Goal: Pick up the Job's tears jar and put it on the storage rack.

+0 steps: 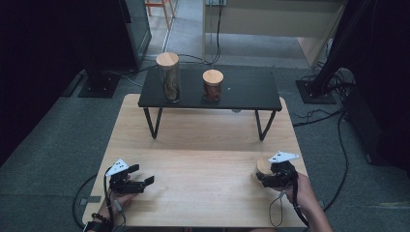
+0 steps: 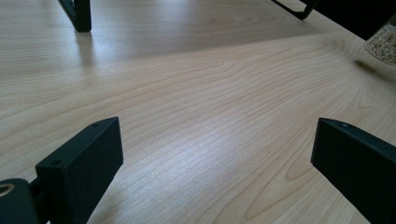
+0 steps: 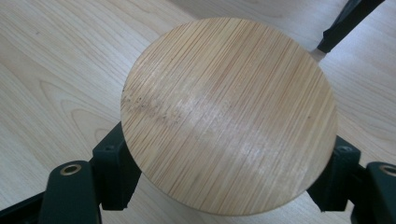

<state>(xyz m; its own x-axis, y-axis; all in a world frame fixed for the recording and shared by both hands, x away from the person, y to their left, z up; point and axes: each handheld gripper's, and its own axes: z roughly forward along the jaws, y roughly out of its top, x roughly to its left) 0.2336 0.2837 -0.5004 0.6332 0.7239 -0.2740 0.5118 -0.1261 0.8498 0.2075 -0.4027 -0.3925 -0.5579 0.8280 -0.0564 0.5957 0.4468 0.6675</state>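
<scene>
Pale wood worktop (image 1: 193,145) carries everything, and I go from left to right.

At the left, the left gripper (image 1: 145,182) lies low near the front edge, held by the person's left hand (image 1: 118,199). Its jaws stand wide apart w/ nothing between them; in the left gripper view there is just bare wood grain in the gap. I think it waits here, out of the way, so the other side has free room.

In the middle and further back, a black shelf (image 1: 251,94) on thin legs stands on the worktop. On it are two glass jars w/ wooden lids: a tall jar (image 1: 169,77) at the left part and a short jar (image 1: 212,85) just beside it, apart, not touching. Probably they are put in a row there, approx. as storage, and free space remains to the right of them.

At the right, the right gripper (image 1: 265,179) is near the front right corner of the worktop. Its jaws are clamped around a third jar (image 3: 229,116), below the round bamboo lid; in the right gripper view the lid covers the glass, so the body is hidden. The left gripper view shows this jar's glass wall w/ pale grains inside (image 2: 384,39). The grip is from the sides under the lid, prob. so the jar stays upright and the lid stays on when it is lifted. I cannot tell if the jar's bottom touches the wood.
</scene>
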